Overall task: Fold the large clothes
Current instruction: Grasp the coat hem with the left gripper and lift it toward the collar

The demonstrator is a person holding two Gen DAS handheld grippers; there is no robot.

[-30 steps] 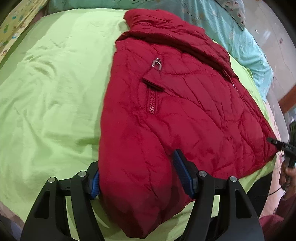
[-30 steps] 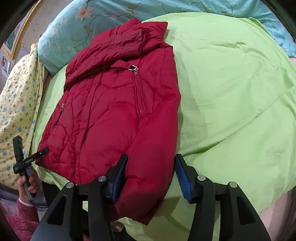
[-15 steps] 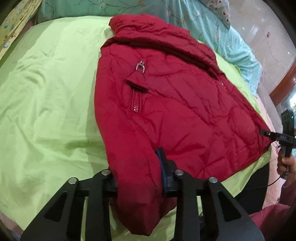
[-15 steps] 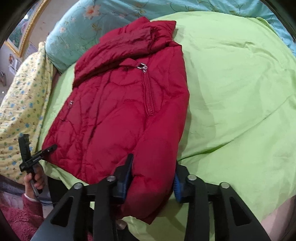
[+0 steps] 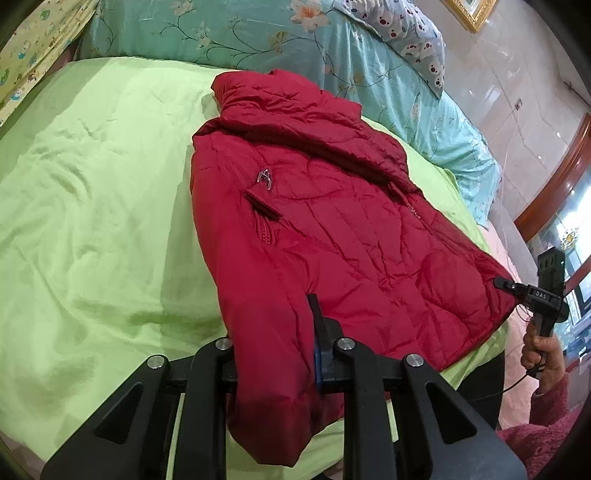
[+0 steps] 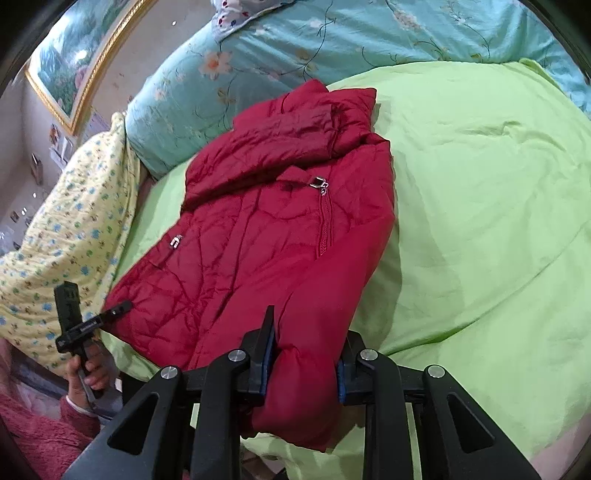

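Now you are pinching the red quilted puffer jacket (image 5: 332, 236) at its near hem on the lime-green bedsheet (image 5: 92, 221), left gripper (image 5: 275, 354) and right gripper (image 6: 304, 354) fingers having just been closing onto the fabric.

A light green sheet (image 5: 92, 206) covers the bed, creased and rumpled in soft folds. At its far edge lies a turquoise quilt with a flower print (image 5: 229, 33), bunched along the head of the bed. On top of that rests a pale pillow with a spotted print (image 5: 410, 33). A yellow cloth with small blue flowers (image 6: 70, 236) is heaped at one side of the sheet. On the wall hangs a picture in a gold frame (image 6: 74, 62). Pale tiles (image 5: 517, 92) cover the wall beyond the quilt.
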